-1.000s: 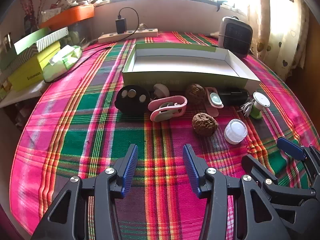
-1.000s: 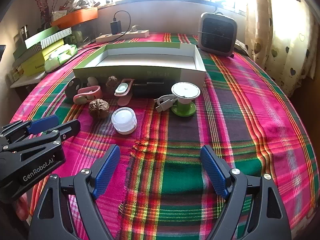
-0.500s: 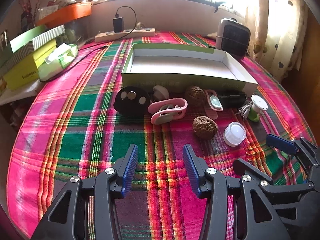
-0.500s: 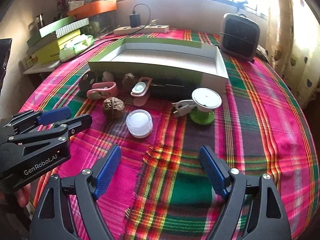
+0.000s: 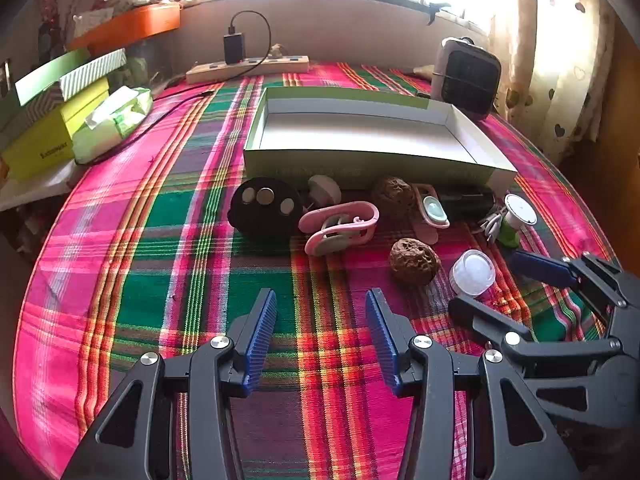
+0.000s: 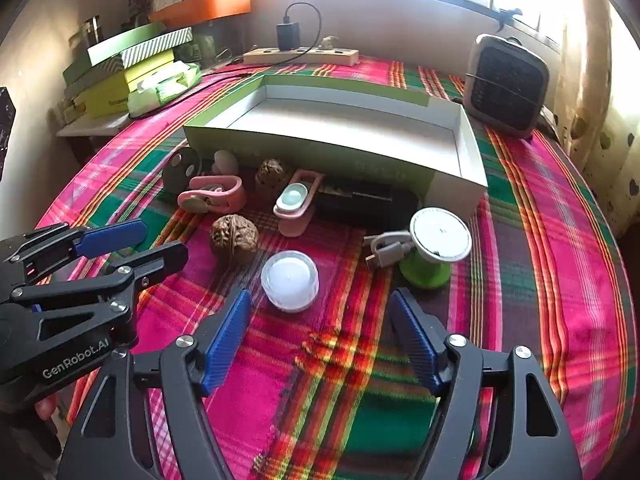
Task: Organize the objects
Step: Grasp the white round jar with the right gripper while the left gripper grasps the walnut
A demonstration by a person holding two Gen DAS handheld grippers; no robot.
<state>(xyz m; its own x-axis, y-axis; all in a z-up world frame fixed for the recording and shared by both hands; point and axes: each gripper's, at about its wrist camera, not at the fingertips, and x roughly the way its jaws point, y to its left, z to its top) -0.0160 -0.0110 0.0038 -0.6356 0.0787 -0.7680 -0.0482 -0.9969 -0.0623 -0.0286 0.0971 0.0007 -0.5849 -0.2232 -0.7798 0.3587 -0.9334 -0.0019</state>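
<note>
An empty green box [image 5: 360, 168] [image 6: 312, 148] lies open on the plaid cloth. In front of it lie a black disc [image 5: 265, 209], a pink clip [image 5: 340, 226] [image 6: 212, 198], two walnuts [image 5: 414, 261] [image 6: 235, 239], a pink holder [image 6: 298, 200], a black case [image 6: 366, 200], a white round jar [image 5: 473, 272] [image 6: 290, 280] and a green spool with a white cable [image 6: 430, 248]. My left gripper [image 5: 320, 336] is open and empty, short of the objects. My right gripper [image 6: 320, 332] is open and empty, just short of the white jar.
A small heater [image 6: 506, 84] stands at the back right. A power strip with a charger [image 5: 248, 66] lies at the back. Stacked boxes and a tissue pack [image 5: 112, 120] sit at the left. A curtain [image 5: 560, 60] hangs at the right.
My right gripper has moved forward and left, toward the white jar. My left gripper has edged forward a little. No object has moved.
</note>
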